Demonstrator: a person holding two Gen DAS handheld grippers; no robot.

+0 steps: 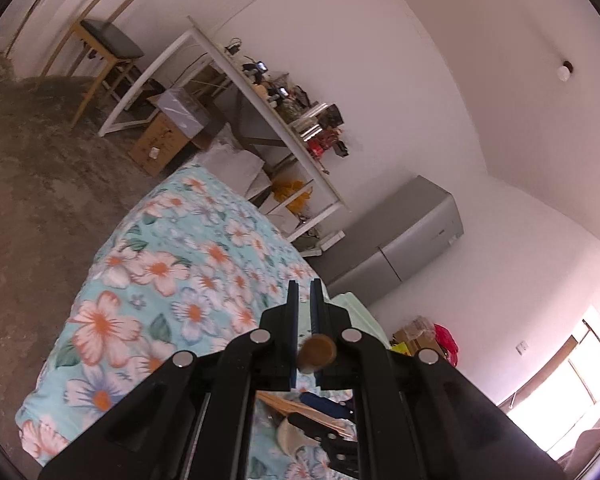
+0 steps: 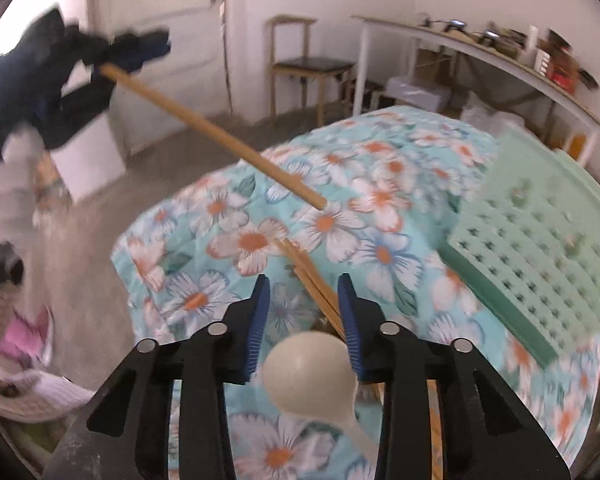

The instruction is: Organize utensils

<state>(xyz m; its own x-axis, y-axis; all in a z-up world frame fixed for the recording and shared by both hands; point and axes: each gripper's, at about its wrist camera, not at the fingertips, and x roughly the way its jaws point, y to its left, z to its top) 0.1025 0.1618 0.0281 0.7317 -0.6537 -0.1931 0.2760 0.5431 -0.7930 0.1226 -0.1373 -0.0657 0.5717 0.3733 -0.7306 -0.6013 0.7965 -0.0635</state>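
Above the flowered table (image 2: 380, 184), the left tool (image 2: 136, 52) is showing in the right wrist view as a dark, blurred shape high at the left, its jaws clamped together on the end of a long wooden stick (image 2: 216, 136). That stick is slanting from the tool down and to the right, its free end hanging over the cloth; whether it is touching the cloth I cannot tell. In the left wrist view the same tool (image 1: 305, 286) is pointing out past the table's far edge towards the room, and a round brown wooden end (image 1: 318, 354) is sitting between its jaws near their base.

Nearer the table's front, the right tool (image 2: 304, 284) is standing with its jaws apart, no pads pressing on anything. A pair of wooden chopsticks (image 2: 312, 276) is lying on the cloth between them, close to the right jaw, long axis running from near the camera up and to the left. A cream spoon (image 2: 310, 376) is lying just below, bowl towards the table's middle, handle running back to the right under the tool. A pale green perforated tray (image 2: 536, 236) is resting tilted on the table's right side.
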